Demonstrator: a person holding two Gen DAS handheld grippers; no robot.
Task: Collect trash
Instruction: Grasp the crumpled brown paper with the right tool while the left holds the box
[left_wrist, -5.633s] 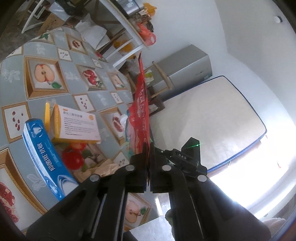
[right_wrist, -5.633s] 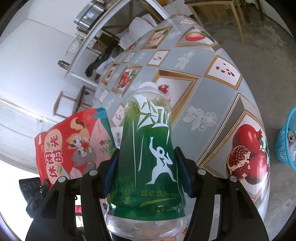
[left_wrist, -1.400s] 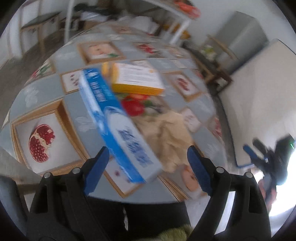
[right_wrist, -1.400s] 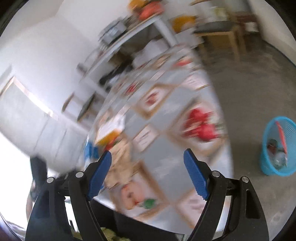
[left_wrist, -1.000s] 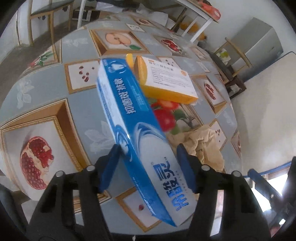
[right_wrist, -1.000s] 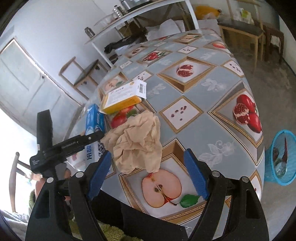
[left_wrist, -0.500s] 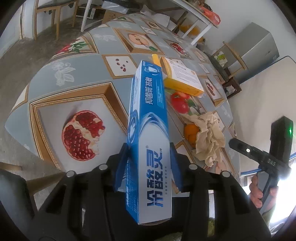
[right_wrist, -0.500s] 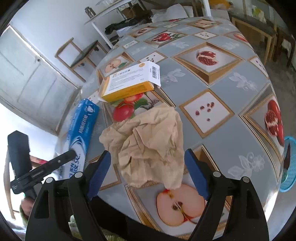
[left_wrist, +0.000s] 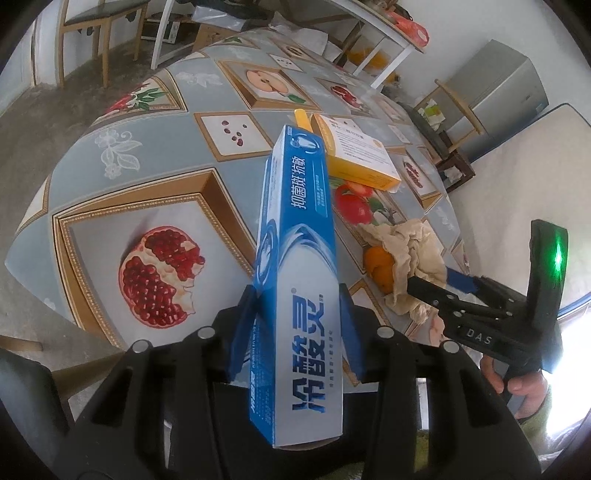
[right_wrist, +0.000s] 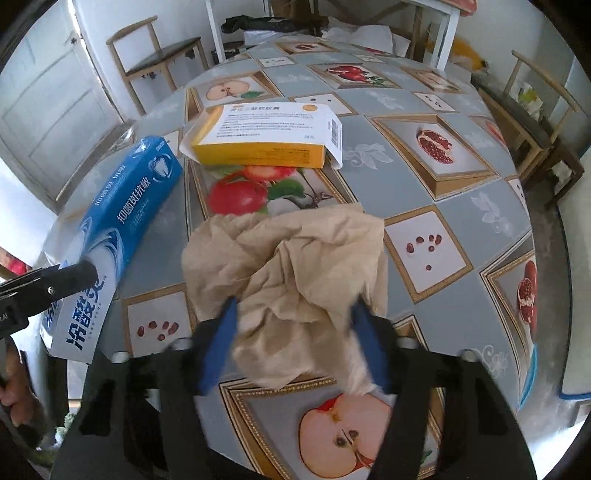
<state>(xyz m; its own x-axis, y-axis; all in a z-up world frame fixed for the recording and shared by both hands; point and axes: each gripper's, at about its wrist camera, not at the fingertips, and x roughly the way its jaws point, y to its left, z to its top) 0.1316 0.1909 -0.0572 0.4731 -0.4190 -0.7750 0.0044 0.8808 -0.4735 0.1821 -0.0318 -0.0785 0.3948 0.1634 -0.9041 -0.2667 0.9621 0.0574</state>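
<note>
Blue toothpaste box (left_wrist: 299, 258) is clamped by left gripper (left_wrist: 295, 332); crumpled brown paper (right_wrist: 291, 273) is being closed on by right gripper (right_wrist: 295, 339)

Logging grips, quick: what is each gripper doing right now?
Left gripper: shut on the blue box.
Right gripper: closing around the crumpled paper.

Crumpled tan paper wad (right_wrist: 295, 266): near end sits between the right hand-held gripper (right_wrist: 295, 336) pads, right pad blurred, so contact there is unclear. In the left wrist view the wad covers most of an orange fruit (left_wrist: 376, 264). Long blue toothpaste carton (left_wrist: 299, 280) hides the table (left_wrist: 155, 162) strip behind it and part of the flat yellow-and-white cardboard box (left_wrist: 354, 155). Person's hand (left_wrist: 524, 387) cut off at the frame rim.
</note>
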